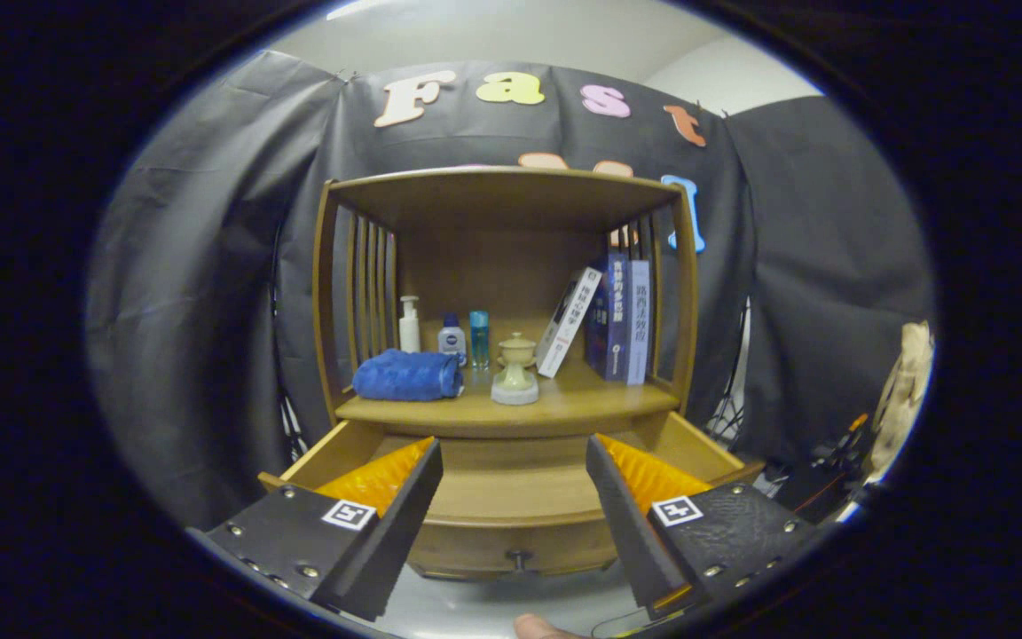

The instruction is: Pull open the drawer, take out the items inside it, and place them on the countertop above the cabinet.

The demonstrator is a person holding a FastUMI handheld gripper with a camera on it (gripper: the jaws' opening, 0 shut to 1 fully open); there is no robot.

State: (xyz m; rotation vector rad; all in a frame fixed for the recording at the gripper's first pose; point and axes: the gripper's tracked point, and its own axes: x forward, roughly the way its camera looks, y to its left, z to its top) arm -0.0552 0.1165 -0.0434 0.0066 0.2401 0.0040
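A wooden cabinet stands ahead with its drawer [511, 524] pulled out toward me; its small knob [519, 558] shows on the front panel. The drawer's inside looks bare wood between my fingers, partly hidden by them. On the countertop [564, 404] above sit a folded blue towel [407, 374], a white pump bottle [409, 325], a small white-and-blue bottle [452, 338], a teal bottle [479, 338] and a pale lidded cup [515, 368] on a round base. My gripper [514, 461] is open above the drawer, holding nothing.
Several books [613, 319] stand at the countertop's right, one leaning. A wooden shelf top [502, 182] with slatted sides roofs the countertop. A fingertip [539, 628] shows below the drawer front. Clutter and a beige object [906, 386] lie right of the cabinet.
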